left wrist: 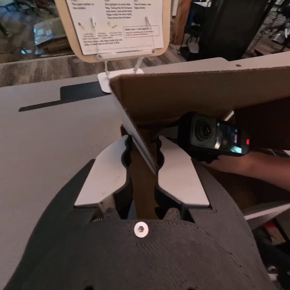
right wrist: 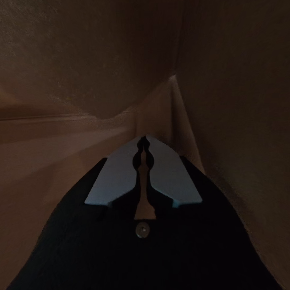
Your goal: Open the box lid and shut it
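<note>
Left claw: fingers spread, straddling the white-faced side flap of the cardboard box. The flap's edge ran down between the fingers and looked to touch the inner side of the right-hand one near its base; the left-hand finger stood apart from it. No pinch yet. Judged a bracket or guide for the flap rather than a hold.

Right claw: fingers pressed together, tips touching, nothing between them. It sat deep in the box's dim brown interior, tip just beside an inner corner. In the left wrist view its camera body and the person's hand showed tucked under the raised lid. Probably there to prop or push the lid from below, where a closed tip serves as a blunt pusher; actual contact with the lid could not be told.

Box: on the grey table, to the right of the left claw. Lid partly raised, brown underside facing the camera, tilted, neither fully open nor shut. Judged mid-way through the opening or the closing; which one was not clear.

Beyond the box, at the table's far edge: a paper sheet on a board held by a small stand. Floor beyond blurred.
</note>
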Demonstrator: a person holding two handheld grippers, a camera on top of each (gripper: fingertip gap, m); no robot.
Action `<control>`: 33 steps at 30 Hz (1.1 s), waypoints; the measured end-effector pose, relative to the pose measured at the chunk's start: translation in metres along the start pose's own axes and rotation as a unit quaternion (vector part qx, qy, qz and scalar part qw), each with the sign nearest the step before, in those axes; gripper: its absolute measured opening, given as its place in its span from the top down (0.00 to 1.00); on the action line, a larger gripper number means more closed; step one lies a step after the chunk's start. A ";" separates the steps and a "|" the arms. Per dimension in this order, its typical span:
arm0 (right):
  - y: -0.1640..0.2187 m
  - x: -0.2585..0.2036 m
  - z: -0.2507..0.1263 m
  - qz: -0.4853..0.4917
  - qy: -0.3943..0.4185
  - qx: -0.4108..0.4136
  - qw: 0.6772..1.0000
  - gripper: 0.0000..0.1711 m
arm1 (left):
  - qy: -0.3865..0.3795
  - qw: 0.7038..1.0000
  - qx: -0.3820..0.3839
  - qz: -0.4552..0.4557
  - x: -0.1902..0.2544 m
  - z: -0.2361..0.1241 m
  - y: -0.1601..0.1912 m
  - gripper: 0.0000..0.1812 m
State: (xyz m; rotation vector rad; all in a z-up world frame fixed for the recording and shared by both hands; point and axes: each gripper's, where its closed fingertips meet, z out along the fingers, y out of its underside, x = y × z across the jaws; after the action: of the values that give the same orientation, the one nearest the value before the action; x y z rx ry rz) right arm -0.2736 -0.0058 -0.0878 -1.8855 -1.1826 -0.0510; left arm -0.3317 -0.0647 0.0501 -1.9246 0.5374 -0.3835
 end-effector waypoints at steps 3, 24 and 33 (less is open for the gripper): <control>0.000 -0.015 -0.029 0.028 -0.038 -0.025 0.999 0.99 | -0.027 0.999 -0.001 0.034 -0.004 -0.002 0.000 0.93; 0.004 0.001 -0.361 0.167 0.087 0.257 0.948 0.85 | -0.134 0.973 0.098 0.158 0.022 -0.093 -0.004 0.76; 0.024 0.037 -0.324 0.193 0.076 0.201 0.957 0.57 | 0.000 1.000 0.014 0.003 -0.006 -0.029 0.003 0.59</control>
State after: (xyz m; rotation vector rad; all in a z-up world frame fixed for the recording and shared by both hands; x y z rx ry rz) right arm -0.1093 -0.2072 0.1106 -1.6795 -0.6451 0.2395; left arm -0.3519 -0.0856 0.0585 -1.8946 0.5354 -0.3847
